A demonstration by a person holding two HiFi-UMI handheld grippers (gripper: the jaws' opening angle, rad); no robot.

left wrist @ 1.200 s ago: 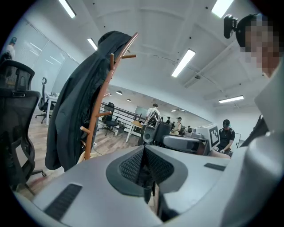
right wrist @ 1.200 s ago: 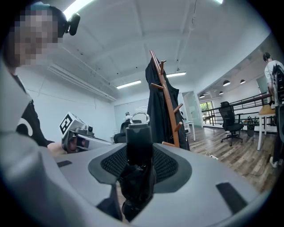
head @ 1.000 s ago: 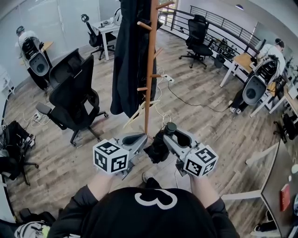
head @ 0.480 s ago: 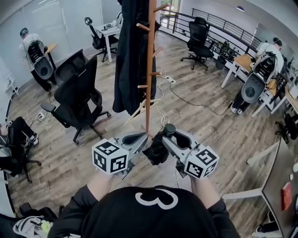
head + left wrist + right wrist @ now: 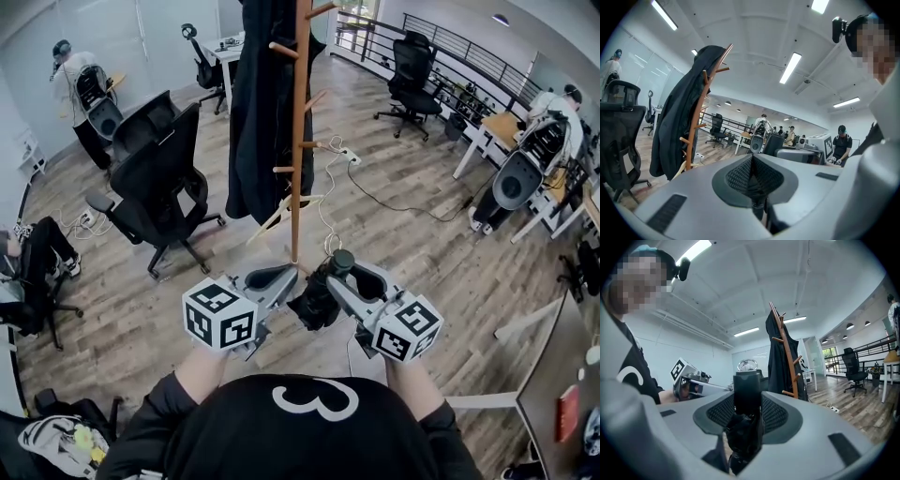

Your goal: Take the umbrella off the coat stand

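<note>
Your right claw [image 5: 338, 269] clamps the black umbrella [image 5: 317, 302], left claw [image 5: 282, 277] closed on nothing, coat stand [image 5: 298, 141] and office chair [image 5: 155, 183] ahead.

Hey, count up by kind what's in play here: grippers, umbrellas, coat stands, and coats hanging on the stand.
Grippers: 2, the left gripper and the right gripper
Umbrellas: 1, a folded black umbrella clamped in the right gripper
Coat stands: 1, a wooden coat stand
Coats: 1, a dark coat hanging on the stand
Total: 5
</note>
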